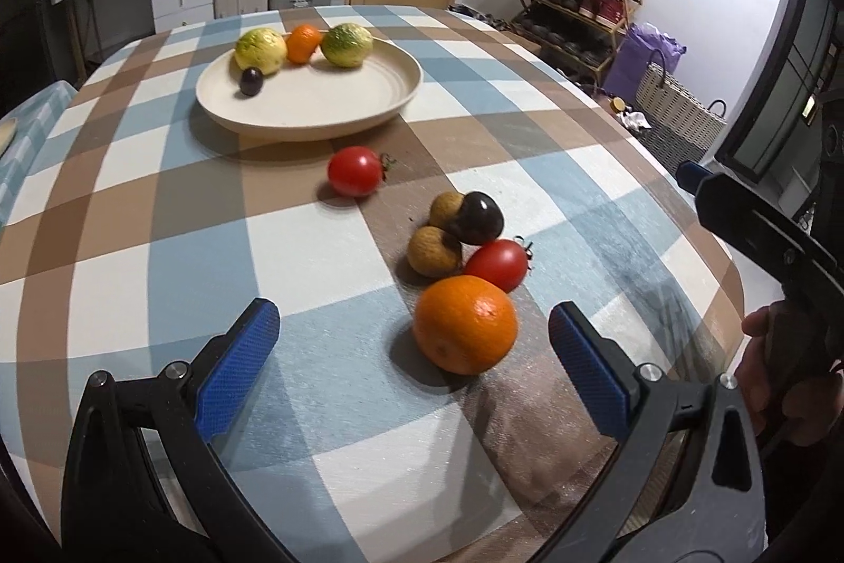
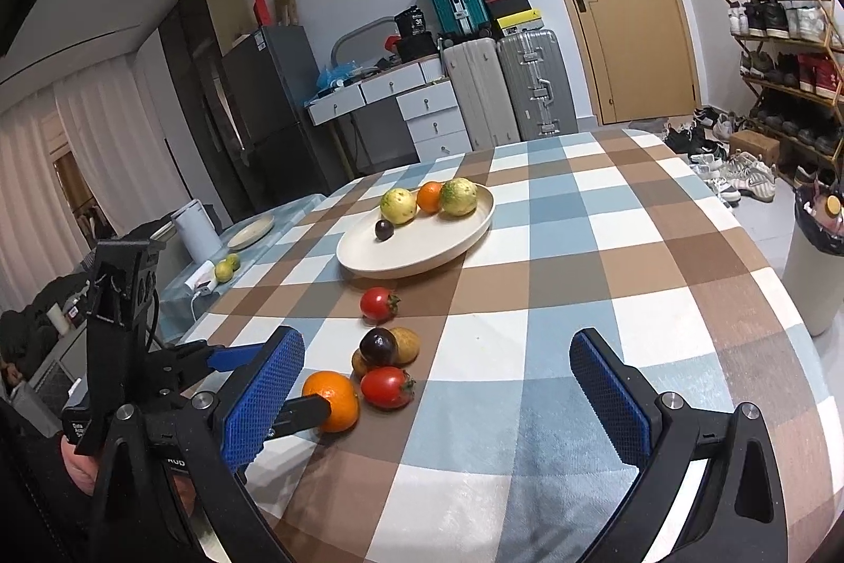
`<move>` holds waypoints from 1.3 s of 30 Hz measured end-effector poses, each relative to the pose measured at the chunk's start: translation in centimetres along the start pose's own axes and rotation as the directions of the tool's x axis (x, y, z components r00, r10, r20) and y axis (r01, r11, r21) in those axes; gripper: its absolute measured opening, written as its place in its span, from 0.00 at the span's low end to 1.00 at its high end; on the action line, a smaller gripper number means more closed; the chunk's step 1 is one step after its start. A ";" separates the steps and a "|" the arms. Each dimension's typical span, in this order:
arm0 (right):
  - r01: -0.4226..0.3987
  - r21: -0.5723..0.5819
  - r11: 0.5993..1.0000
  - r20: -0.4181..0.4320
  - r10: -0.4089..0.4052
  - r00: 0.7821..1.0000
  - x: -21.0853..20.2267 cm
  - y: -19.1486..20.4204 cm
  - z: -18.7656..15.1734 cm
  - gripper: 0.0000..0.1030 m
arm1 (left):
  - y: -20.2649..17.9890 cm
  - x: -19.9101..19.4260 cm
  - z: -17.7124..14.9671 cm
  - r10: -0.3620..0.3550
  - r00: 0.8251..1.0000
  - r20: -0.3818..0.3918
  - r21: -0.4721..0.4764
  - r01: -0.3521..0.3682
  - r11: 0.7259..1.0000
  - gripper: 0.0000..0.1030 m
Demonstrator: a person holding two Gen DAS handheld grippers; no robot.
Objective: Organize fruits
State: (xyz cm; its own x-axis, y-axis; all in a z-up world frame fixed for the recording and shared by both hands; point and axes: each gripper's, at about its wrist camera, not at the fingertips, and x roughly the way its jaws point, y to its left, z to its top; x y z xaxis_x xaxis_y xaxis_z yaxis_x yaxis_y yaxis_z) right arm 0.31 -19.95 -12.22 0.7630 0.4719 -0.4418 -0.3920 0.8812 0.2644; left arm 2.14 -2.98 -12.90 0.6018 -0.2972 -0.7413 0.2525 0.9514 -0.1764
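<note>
left hand-held gripper (image 1: 414, 341) wide open round the orange (image 1: 465, 324), maybe touching | right hand-held gripper (image 2: 438, 383) wide open, empty | plate (image 1: 316, 109) behind

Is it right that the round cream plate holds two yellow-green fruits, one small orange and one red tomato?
Not quite. The fourth item on the round cream plate is a small dark purple fruit, not a tomato. Both red tomatoes lie on the checked tablecloth, as the left wrist view shows.
</note>
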 end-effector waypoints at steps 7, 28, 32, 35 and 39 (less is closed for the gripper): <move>0.002 -0.008 1.000 -0.013 -0.002 1.000 0.1 -0.1 -0.2 1.00 | 0.0 0.2 -0.2 -0.076 0.997 -0.012 -0.003 0.076 0.997 0.80; -0.017 -0.009 1.000 -0.086 0.016 0.996 2.4 1.4 -0.3 1.00 | 3.4 -0.9 -1.6 -0.231 0.973 -0.029 -0.063 0.229 0.972 0.37; -0.012 0.008 1.000 -0.110 0.013 0.994 3.4 1.7 -0.3 1.00 | 5.1 -2.2 -1.9 -0.234 0.972 0.005 -0.091 0.233 0.968 0.37; -0.018 0.014 1.000 -0.132 0.020 0.991 4.3 2.0 -0.2 1.00 | 6.3 -3.1 -2.0 -0.230 0.973 0.028 -0.107 0.231 0.967 0.37; -0.029 0.011 1.000 -0.161 0.030 0.987 5.8 2.7 0.0 1.00 | 7.8 -4.0 -2.1 -0.227 0.973 0.047 -0.137 0.231 0.963 0.37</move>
State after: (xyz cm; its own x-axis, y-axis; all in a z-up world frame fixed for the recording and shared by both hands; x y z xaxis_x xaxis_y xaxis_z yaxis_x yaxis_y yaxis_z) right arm 3.70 -14.82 -14.05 0.6582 0.4969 -0.5655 -0.4084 0.8668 0.2862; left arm 0.12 5.84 -12.67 0.5634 -0.5087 -0.6510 0.2786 0.8588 -0.4300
